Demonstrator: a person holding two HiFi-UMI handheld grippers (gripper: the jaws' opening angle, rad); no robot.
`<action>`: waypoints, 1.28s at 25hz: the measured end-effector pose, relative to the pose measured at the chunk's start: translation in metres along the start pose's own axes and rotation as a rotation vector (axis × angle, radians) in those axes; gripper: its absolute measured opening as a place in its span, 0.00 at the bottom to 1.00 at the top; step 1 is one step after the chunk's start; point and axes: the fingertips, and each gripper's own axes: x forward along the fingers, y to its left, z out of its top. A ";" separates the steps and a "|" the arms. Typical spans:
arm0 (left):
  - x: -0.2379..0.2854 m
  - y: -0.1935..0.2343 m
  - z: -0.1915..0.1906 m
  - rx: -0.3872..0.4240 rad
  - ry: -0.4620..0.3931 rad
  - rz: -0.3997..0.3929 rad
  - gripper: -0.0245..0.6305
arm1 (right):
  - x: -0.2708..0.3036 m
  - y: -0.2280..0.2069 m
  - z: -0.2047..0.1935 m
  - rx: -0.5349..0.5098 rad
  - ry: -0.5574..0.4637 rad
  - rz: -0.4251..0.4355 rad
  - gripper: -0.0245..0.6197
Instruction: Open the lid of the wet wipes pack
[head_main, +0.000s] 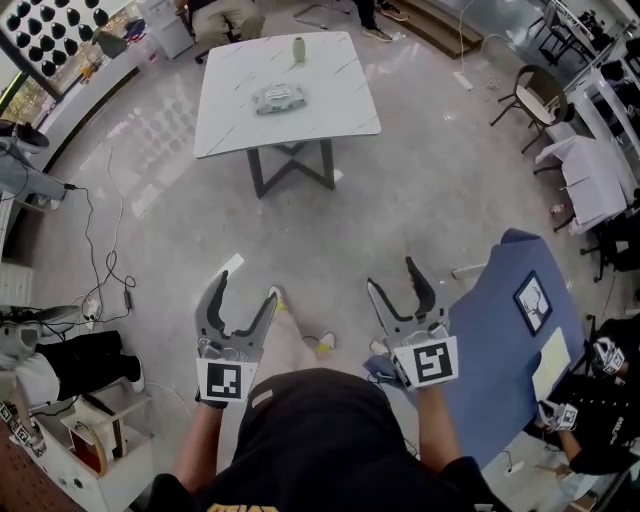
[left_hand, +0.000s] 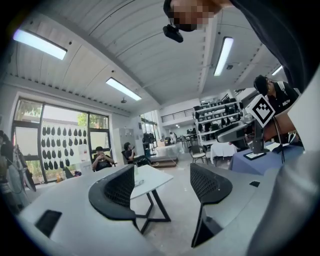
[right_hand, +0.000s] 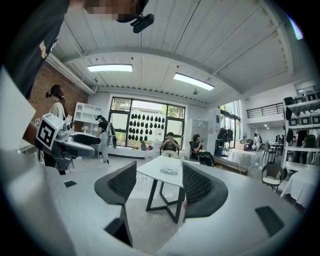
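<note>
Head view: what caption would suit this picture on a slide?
Open, empty left gripper and right gripper held far from a white table bearing a wipes pack and bottle.

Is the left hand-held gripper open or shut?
Open: the left hand-held gripper shows its jaws wide apart, nothing held between them.

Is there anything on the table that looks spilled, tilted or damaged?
Nothing stands out. The wipes pack lies flat on the white table, and the small bottle stands upright, apart from it. The left gripper and right gripper are open and empty, away from the table.
</note>
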 end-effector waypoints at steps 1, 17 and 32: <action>0.001 0.005 -0.002 0.013 0.011 0.001 0.56 | 0.006 -0.001 0.000 0.002 0.001 -0.002 0.48; 0.100 0.141 0.008 0.050 -0.021 -0.028 0.57 | 0.160 -0.002 0.022 -0.021 0.048 -0.031 0.48; 0.151 0.268 -0.002 0.107 -0.045 -0.099 0.56 | 0.309 0.040 0.053 -0.038 0.076 -0.055 0.46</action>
